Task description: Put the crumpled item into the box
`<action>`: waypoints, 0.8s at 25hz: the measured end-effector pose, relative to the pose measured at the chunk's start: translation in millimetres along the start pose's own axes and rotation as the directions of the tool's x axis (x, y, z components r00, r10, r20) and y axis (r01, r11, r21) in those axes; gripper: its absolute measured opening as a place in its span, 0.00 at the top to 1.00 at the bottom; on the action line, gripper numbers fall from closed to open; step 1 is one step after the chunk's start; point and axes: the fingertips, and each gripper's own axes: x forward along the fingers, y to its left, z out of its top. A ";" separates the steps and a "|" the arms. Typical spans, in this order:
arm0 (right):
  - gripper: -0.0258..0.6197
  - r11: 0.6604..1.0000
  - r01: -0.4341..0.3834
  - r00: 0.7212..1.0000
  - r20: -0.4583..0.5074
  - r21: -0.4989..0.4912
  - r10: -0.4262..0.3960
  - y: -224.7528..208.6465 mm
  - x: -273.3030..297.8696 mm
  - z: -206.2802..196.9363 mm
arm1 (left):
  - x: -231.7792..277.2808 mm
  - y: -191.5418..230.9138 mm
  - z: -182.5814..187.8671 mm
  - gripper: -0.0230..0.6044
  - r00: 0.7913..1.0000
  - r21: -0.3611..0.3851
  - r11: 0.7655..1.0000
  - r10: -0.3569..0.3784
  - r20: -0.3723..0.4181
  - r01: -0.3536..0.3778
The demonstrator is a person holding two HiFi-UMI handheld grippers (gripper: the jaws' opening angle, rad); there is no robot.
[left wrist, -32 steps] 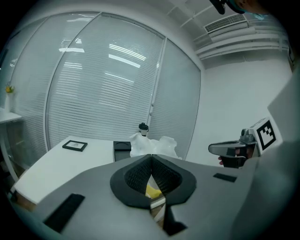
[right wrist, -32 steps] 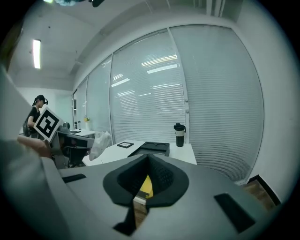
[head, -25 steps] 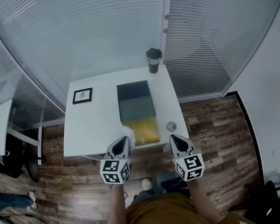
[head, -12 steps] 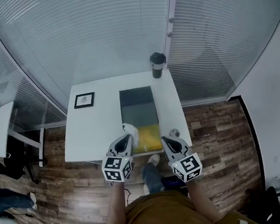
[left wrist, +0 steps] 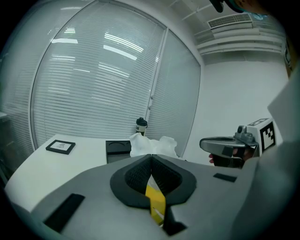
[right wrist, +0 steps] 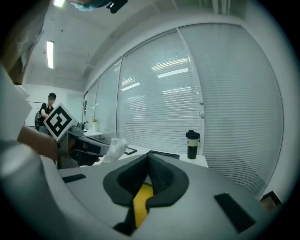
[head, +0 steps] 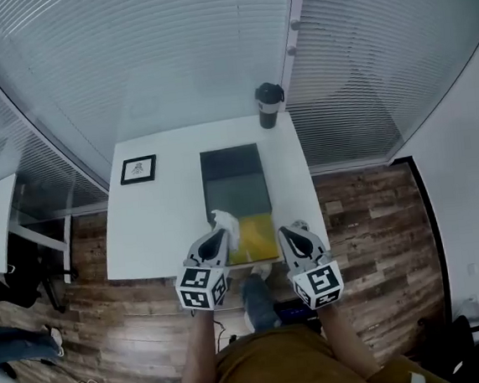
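Left gripper (head: 217,237) first: jaws pinched together on the white crumpled item (head: 224,222), wad bunched just past the tips and poised over the near left corner of the box (head: 235,187), by its yellow end (head: 259,237). Right gripper (head: 288,233) alongside: jaws together, nothing between them, parked off the box's near right corner, over the edge of the white table (head: 162,219). Looks like the carry-in step, nearly home. To do it well: reach further forward so the wad sits squarely over the box, dip the tips low, only then part the jaws, so no tumble back onto the table; steer clear of the right gripper, and well short of the tumbler (head: 269,106) at the far end. Forearms low and tucked close to the body, reaching forward side by side, both grippers angled slightly inward
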 end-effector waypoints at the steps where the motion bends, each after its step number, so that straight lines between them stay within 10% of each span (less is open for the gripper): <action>1: 0.94 1.000 0.005 1.000 -0.003 -0.006 -0.005 -0.7 0.4 -1.4 | 1.5 0.7 -1.5 0.92 1.000 -0.004 1.000 -0.001 -0.004 0.001; 20: 0.94 0.997 0.054 0.980 -0.192 0.048 -0.044 -24.5 11.9 -61.3 | 30.3 -1.4 -50.1 0.92 0.988 -0.016 0.999 -0.038 -0.149 0.036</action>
